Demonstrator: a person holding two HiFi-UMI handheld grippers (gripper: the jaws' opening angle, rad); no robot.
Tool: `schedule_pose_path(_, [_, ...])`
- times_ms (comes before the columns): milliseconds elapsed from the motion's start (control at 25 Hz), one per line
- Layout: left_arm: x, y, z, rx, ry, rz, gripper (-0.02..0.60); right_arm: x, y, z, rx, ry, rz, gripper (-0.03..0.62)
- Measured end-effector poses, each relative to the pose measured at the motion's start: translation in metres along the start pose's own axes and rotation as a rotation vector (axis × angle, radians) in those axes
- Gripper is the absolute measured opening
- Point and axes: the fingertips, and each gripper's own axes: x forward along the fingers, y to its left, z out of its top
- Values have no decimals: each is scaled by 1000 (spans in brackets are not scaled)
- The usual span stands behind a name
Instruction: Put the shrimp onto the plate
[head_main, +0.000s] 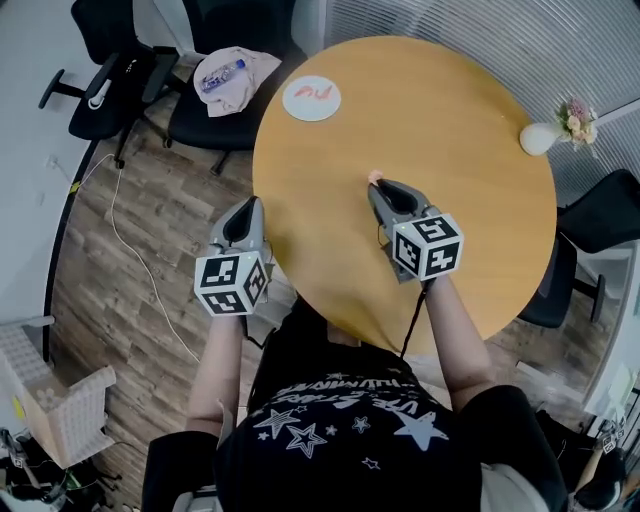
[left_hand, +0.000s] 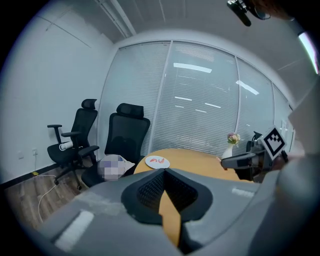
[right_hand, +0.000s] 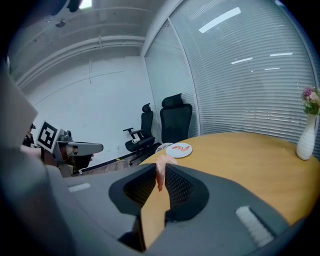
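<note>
The round wooden desk (head_main: 470, 230) fills most of what I look down on, with black office chairs (head_main: 110, 60) pushed in at its far left edge and a bundle of cloth lying on the seat of one. My right gripper (head_main: 377, 186) hangs over the middle of the desk, pointing toward the far side. My left gripper (left_hand: 164, 171) is off the near left edge, over the wooden floor, its jaws drawn together with nothing between them. The white plate (head_main: 311, 99) sits at the far left rim of the desk, well apart from my right gripper. It already carries some red-orange pieces, which I take to be shrimp. A small white vase (head_main: 540, 138) of flowers stands at the far right rim. The shrimp (right_hand: 160, 176), pale pink, is pinched between my right gripper's jaws and lifted off the desk, its end poking up past the tips. So I judge the pick-up done. What is left is to carry it over the plate, lower it and let go.
</note>
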Motion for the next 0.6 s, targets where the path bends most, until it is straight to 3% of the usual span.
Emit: schedule_pose_path(600, [74,53,16,12,46,-87,2,116,-6,57,-55,46,-4,59])
